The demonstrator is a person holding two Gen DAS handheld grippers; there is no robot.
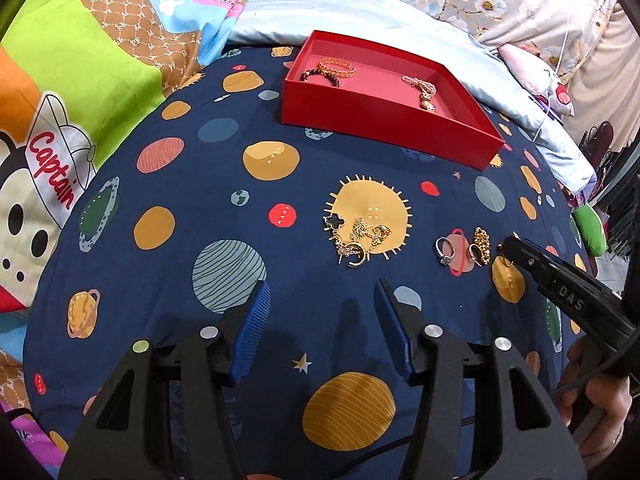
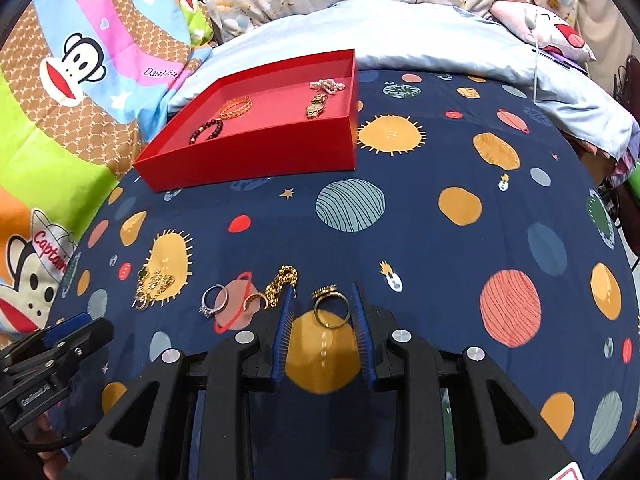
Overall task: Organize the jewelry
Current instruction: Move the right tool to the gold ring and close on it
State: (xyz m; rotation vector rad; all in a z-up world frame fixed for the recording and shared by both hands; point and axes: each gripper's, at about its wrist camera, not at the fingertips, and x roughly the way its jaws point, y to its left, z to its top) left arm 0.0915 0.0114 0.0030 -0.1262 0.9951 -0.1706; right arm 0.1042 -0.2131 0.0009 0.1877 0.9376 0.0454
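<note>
Between the spread blue fingers (image 2: pixel 283 322) of the right gripper (image 2: pixel 320 304) a gold ring (image 2: pixel 330 307) with an ornate top lies on the navy planet-print bedsheet (image 2: pixel 420 240); the fingers flank it on both sides without clamping it, so the right gripper is released. Just left of its left finger sits a chunky gold chain (image 2: pixel 282 284), touching or nearly touching a small plain gold ring (image 2: pixel 256 301). Further left lies a silver ring with a stone (image 2: pixel 214 301), and beyond that a tangled heap of gold jewelry (image 2: pixel 154 286) rests on the yellow sun print.

The left gripper (image 1: pixel 322 292) hovers over the same sheet with its blue fingers (image 1: pixel 254 312) wide apart and nothing between them. Ahead of those fingers, a little to the right, lies the same tangled gold heap (image 1: pixel 362 240), with a dark clover-shaped charm (image 1: pixel 334 221) at its left edge. To the right of it are the silver ring (image 1: pixel 445 250) and the gold chain (image 1: pixel 482 245), near the black tip of the right gripper (image 1: pixel 508 248) entering from the right.

Well ahead of both grippers stands an open red box (image 1: pixel 384 120). Inside it lie a dark beaded bracelet (image 1: pixel 320 76), a gold chain bracelet (image 1: pixel 336 67) just behind it, and, apart to the right, a pink bead strand (image 1: pixel 418 84) with a gold piece (image 1: pixel 427 104).
</note>
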